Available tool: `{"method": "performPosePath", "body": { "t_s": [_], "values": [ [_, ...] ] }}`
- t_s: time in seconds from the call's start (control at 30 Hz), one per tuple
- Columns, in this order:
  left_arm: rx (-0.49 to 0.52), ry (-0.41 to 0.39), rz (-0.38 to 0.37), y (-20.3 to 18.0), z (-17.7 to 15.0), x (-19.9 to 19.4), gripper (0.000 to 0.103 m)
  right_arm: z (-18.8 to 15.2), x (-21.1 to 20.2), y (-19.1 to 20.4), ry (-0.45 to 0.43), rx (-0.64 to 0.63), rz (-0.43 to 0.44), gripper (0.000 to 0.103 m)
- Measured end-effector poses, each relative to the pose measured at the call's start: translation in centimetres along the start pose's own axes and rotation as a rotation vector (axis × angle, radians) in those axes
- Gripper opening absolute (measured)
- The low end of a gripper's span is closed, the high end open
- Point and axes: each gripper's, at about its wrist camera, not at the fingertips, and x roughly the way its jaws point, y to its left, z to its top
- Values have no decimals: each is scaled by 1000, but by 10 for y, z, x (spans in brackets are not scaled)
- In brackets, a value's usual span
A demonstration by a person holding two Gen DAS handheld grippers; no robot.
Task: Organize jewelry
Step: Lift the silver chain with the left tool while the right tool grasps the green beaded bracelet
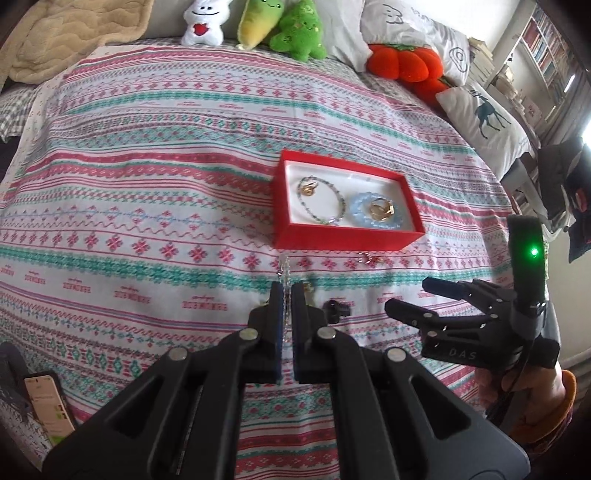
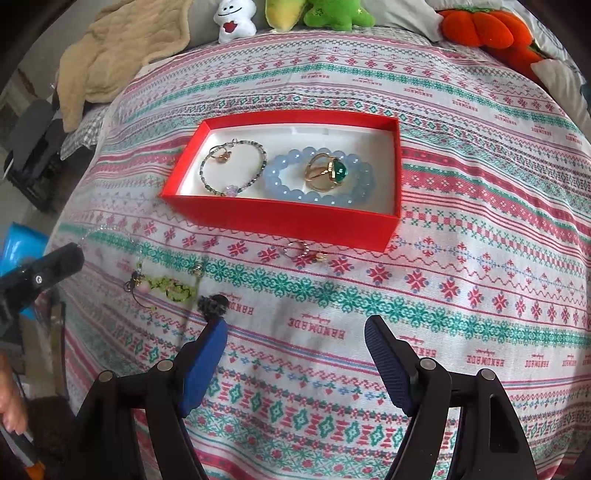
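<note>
A red box (image 1: 347, 239) (image 2: 284, 218) sits on the bedspread and holds a thin beaded bracelet (image 1: 334, 201) (image 2: 258, 155), a pale blue bead bracelet (image 1: 360, 218) (image 2: 284, 188), a gold ring with a green stone (image 2: 327, 171) and a small ring (image 2: 218, 154). My left gripper (image 1: 287, 291) is shut on a thin silver chain (image 1: 285, 271) just in front of the box. My right gripper (image 2: 295, 332) is open and empty over the bedspread. A small ring (image 2: 304, 253) (image 1: 365, 257) lies in front of the box. A green beaded piece (image 2: 171, 288) and a dark piece (image 2: 214, 304) lie to the left.
Plush toys (image 1: 255, 26) and pillows (image 1: 484, 118) line the far edge of the bed. A beige blanket (image 2: 122, 55) lies at the far left. A phone (image 1: 50, 406) lies near the front left. The right gripper shows in the left wrist view (image 1: 406, 295).
</note>
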Motion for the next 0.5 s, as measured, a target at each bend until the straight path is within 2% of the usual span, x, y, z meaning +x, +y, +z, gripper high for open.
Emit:
{"method": "performPosePath", "body": {
  "t_s": [0.2, 0.4, 0.5],
  "values": [
    [-28, 41, 55, 26, -7, 8, 5, 6, 2, 24, -2, -24, 119, 76],
    [-51, 87, 102, 51, -15, 21, 5, 5, 10, 58, 40, -49, 247, 45],
    [-58, 98, 109, 57, -16, 24, 5, 6, 18, 72, 56, -49, 273, 36]
  ]
}}
